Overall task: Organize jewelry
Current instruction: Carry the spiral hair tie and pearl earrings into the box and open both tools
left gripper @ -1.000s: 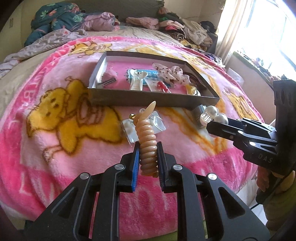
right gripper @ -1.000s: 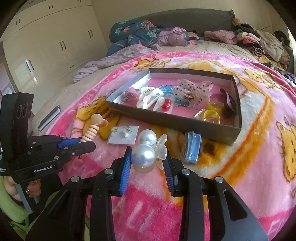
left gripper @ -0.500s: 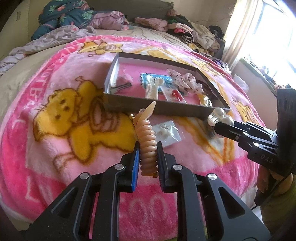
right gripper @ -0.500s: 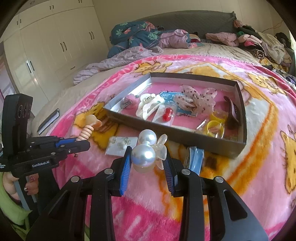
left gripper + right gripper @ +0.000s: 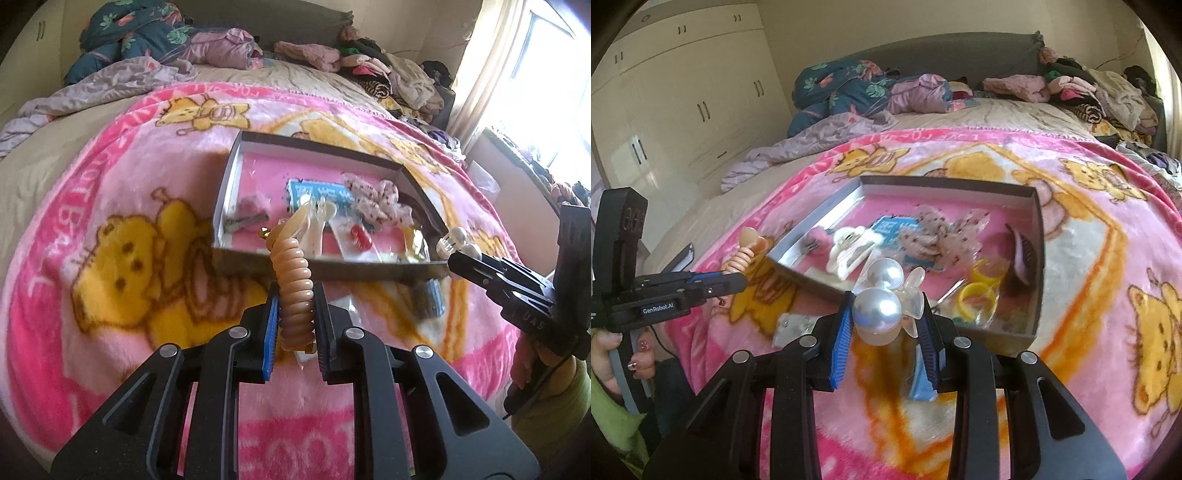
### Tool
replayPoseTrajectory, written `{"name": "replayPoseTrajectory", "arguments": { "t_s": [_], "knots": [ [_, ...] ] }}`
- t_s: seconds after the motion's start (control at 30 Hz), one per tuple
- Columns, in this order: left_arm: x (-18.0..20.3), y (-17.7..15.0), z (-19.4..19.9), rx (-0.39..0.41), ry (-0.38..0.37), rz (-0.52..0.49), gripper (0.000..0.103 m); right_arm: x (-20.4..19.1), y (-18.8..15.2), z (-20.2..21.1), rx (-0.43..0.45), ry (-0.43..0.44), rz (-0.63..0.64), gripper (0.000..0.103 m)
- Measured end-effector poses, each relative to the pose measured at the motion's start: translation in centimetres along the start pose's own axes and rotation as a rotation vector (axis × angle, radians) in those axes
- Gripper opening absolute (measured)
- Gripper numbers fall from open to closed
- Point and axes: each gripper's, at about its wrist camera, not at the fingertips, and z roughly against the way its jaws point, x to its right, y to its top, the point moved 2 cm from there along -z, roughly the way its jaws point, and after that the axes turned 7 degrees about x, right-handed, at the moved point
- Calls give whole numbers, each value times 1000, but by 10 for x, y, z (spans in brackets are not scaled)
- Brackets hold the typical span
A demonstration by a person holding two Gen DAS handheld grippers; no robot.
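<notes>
Left tool (image 5: 294, 314) grips spiral clip (image 5: 294, 291); right tool (image 5: 884, 325) grips pearl clip (image 5: 879, 308); box (image 5: 1036, 258) contents blurred.

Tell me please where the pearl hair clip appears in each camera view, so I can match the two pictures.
Left wrist view: pearl hair clip at the right edge, held by the right gripper.
Right wrist view: lower centre, between the near jaws.
Shared landmark: the shallow box on the pink blanket.

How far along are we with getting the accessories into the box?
Done: several pieces already lie in the box, among them a white claw clip and yellow rings. In hand: the left gripper holds a spiral hair tie, the right gripper a pearl clip. Left: a blue clip and a clear packet on the blanket.
</notes>
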Motion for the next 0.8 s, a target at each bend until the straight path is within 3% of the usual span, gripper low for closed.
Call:
{"name": "replayPoseTrajectory", "arguments": {
  "t_s": [0.8],
  "knots": [
    [45, 51, -40, 18, -47, -72, 11, 50, 34, 6, 89, -89, -26, 32]
  ]
}}
